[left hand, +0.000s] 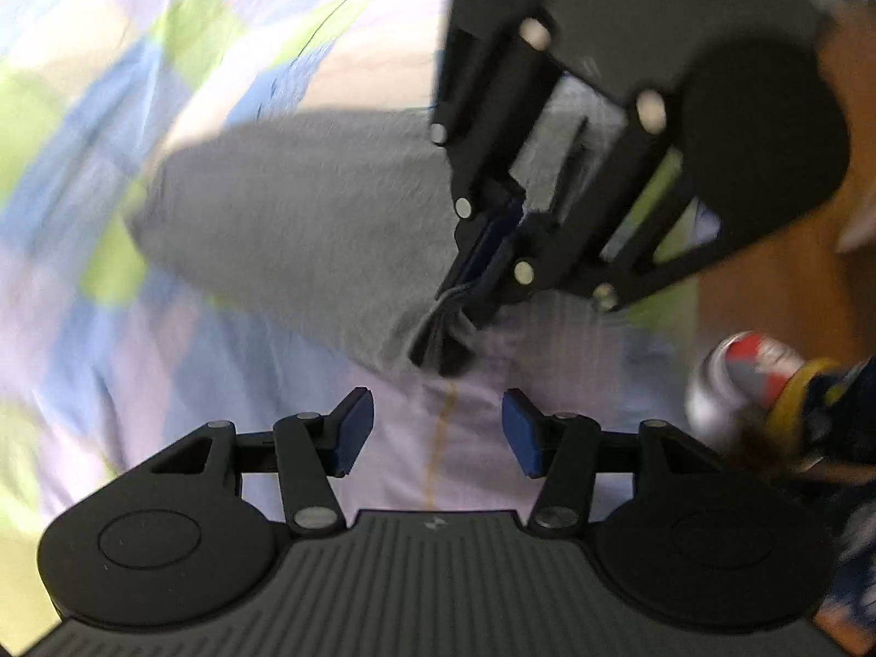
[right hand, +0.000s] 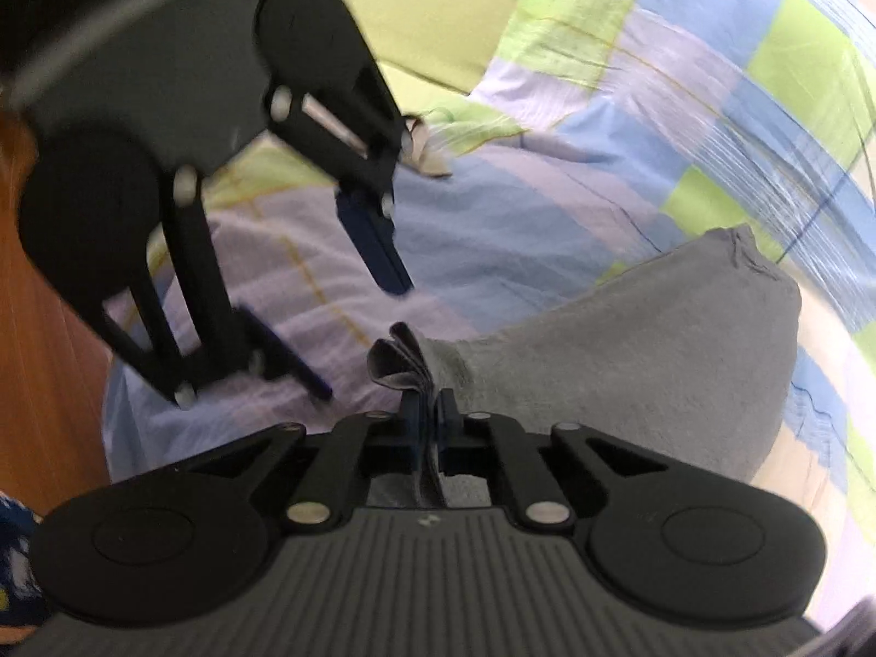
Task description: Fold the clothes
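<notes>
Right tool (right hand: 430,427) clamped on a bunched edge of grey cloth (right hand: 646,361), several folded layers pinched between the pads and fanning out just past the tips. Seen from the left wrist as well (left hand: 482,274), with the same grey layers sticking out below the closed pads. Left tool (left hand: 438,432) spread apart, blue pads (left hand: 356,432) well separated, nothing between them, only pale bedsheet (left hand: 427,471) underneath. From the right wrist, same left tool (right hand: 361,328) held above the sheet, just beside the pinched edge, not touching the cloth.

Grey cloth (left hand: 284,219) lying on the bed as a rounded, folded shape, one corner lifted into the right tool, far corner (right hand: 750,252) puckered and resting on the checked sheet (right hand: 712,82) of blue, green and lilac squares. Open sheet all around the cloth on the far and outer sides. Yellow-green pillow (right hand: 427,16) at the far edge. Brown wooden floor (right hand: 49,372) beyond the near edge of the bed. Red and silver can (left hand: 739,378) at the right edge of the left wrist view, blurred.
</notes>
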